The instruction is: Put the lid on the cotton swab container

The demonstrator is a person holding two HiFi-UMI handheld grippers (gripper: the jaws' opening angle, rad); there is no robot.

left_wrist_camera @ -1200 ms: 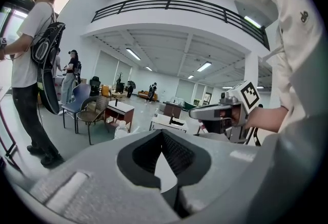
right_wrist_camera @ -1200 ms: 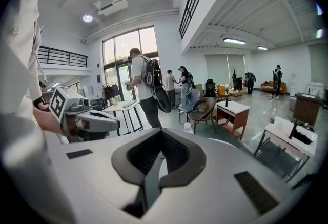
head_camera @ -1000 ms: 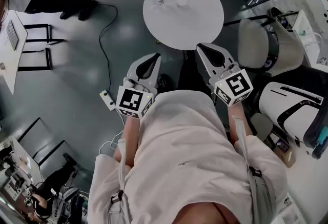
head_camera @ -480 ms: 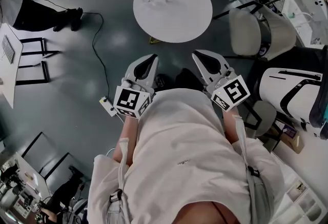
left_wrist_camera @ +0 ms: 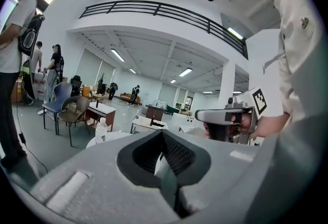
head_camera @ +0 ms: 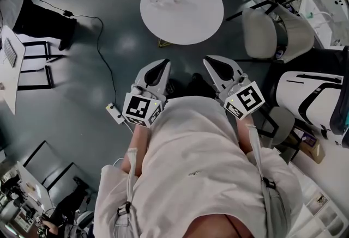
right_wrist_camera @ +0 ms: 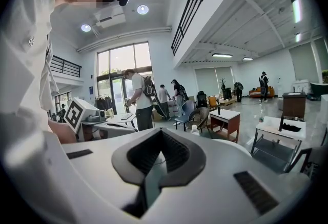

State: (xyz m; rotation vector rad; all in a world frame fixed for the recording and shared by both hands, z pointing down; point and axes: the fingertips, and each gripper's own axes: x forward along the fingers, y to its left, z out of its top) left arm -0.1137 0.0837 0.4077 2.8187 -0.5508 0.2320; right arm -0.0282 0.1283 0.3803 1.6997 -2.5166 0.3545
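Two closed, empty tongs, left gripper [head_camera: 163, 62] and right gripper [head_camera: 209, 60], I held low: the table [head_camera: 188, 19] at 12 o'clock looked beyond reach.

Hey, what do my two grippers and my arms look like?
The left gripper and right gripper are light grey and tapering, each with a teardrop-shaped opening lined in black ribbing. Each carries a white cube with black square markers. The person wears a pale top.
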